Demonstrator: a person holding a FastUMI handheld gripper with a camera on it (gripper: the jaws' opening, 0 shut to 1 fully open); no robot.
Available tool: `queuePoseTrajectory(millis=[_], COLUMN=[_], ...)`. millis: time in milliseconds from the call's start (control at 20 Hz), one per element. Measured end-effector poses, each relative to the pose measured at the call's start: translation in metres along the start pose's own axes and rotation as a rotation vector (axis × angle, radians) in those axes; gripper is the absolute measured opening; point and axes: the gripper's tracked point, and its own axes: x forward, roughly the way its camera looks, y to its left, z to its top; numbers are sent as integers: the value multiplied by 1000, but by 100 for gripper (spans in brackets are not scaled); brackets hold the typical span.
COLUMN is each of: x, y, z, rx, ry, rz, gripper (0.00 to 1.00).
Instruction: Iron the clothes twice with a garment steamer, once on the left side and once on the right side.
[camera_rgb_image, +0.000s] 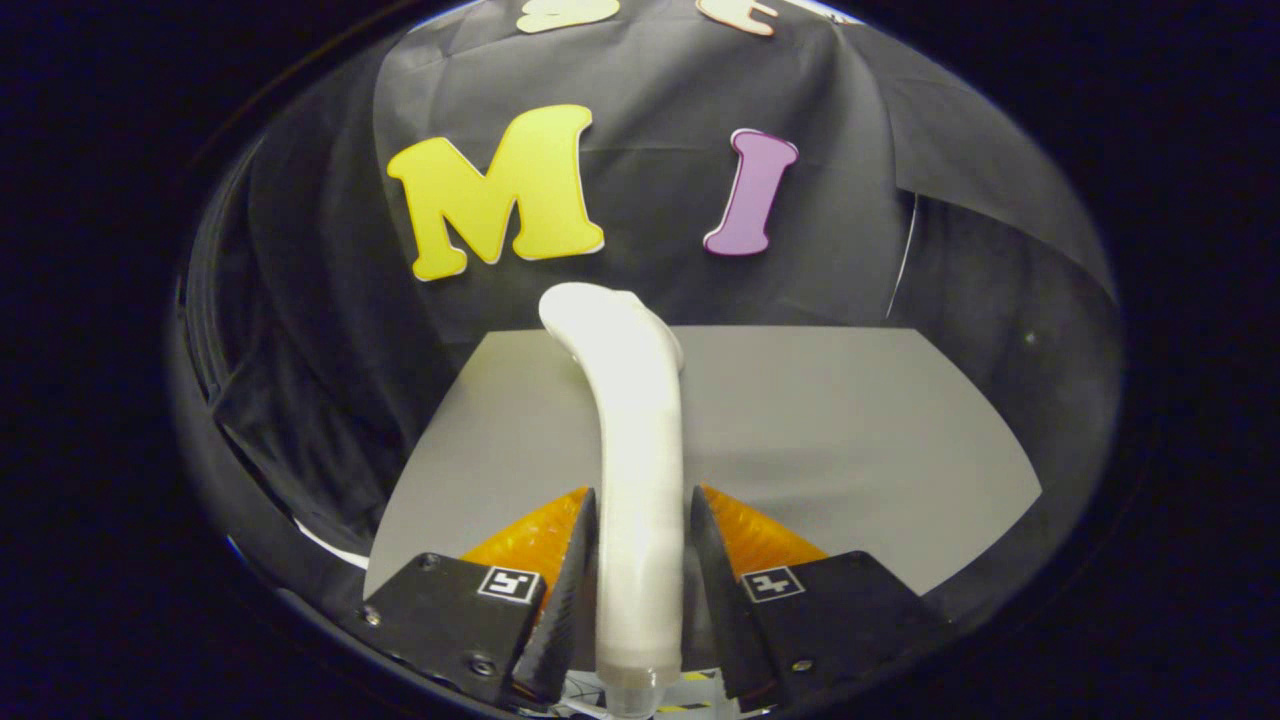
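A white garment steamer (632, 450) stands up between my fingers, its handle running from the bottom up to a curved head that bends away over the table. My gripper (640, 560) is shut on the steamer's handle, one finger pressing on each side of it. The head sits beyond the fingertips, above the far part of the grey table top (850, 430). I cannot make out any clothes around the steamer.
The grey table top spreads ahead and to both sides of the fingers. Black booth cloth (640, 200) hangs behind the table and drapes down on the left. A thin pale cord (905, 250) hangs against the cloth at the right.
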Motion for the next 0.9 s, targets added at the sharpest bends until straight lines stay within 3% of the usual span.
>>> queuePoseTrajectory(millis=[150, 500, 900], x=[-1, -35, -170], y=[1, 23, 79], z=[-2, -15, 7], rx=[-1, 104, 125], ry=[-6, -32, -320], rz=[-20, 9, 57], gripper=[45, 37, 36])
